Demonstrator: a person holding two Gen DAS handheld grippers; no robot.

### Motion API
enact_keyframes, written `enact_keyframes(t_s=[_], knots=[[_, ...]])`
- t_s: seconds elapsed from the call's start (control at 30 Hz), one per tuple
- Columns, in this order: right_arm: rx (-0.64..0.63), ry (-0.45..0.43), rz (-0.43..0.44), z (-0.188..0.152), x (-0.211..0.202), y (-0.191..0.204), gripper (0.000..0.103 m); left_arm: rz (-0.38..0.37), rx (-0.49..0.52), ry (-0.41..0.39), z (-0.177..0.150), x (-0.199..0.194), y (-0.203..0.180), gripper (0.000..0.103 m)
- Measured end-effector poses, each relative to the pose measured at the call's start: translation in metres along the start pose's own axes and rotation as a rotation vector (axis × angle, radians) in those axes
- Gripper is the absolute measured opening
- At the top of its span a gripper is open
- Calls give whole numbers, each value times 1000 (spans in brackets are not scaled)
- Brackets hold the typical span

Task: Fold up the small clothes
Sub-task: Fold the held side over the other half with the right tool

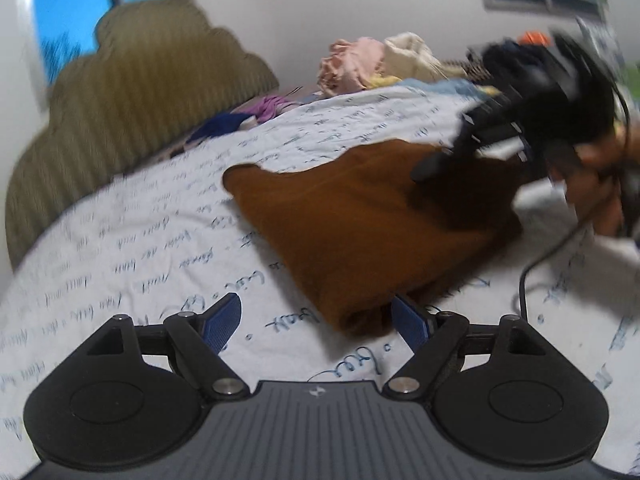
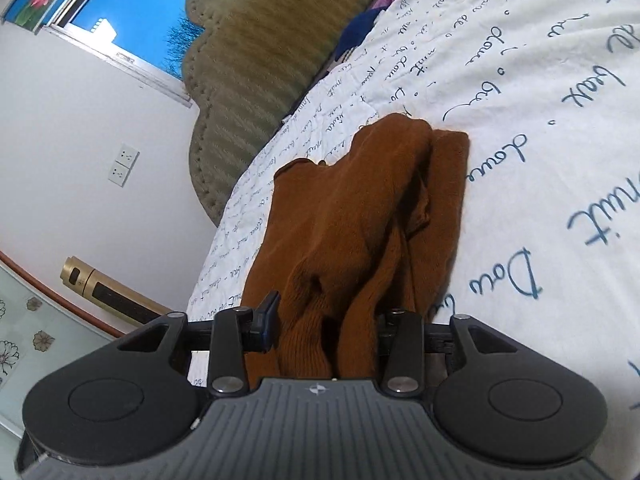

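Left claw (image 1: 316, 320) gapes wide above the bed (image 1: 120, 248), empty, its right finger beside the sweater (image 1: 360, 232). Right claw (image 2: 324, 320) clamps the brown sweater's bunched edge; the rest lies rumpled on the bed.

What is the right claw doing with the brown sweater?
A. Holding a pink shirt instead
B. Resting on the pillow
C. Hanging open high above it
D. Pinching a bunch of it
D: in the right wrist view, the right claw has bunched folds of the brown sweater between its fingers, while the left claw stands open beside the cloth.
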State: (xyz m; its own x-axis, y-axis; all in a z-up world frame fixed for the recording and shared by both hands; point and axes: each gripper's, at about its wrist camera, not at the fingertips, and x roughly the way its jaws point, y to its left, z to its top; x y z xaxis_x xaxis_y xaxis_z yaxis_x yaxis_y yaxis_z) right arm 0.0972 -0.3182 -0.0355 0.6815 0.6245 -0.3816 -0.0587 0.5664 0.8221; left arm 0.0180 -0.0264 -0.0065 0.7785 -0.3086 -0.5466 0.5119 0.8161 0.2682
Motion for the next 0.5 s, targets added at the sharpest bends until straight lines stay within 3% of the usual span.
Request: enact_keyframes(t_s=[0.2,0.3,0.37,0.5], knots=[[45,-18,51,10,-1,11,24,79,61,11,5,28,-25,83],[10,-27,49,17,-5,18,24,168,-20,29,8,36,-16,83],[-16,-27,23,19,-6,18,24,225,-98,57,6,37,-2,89],[-26,12,-36,11,-4,4,24,199,-258,100,-11,28,33,92]])
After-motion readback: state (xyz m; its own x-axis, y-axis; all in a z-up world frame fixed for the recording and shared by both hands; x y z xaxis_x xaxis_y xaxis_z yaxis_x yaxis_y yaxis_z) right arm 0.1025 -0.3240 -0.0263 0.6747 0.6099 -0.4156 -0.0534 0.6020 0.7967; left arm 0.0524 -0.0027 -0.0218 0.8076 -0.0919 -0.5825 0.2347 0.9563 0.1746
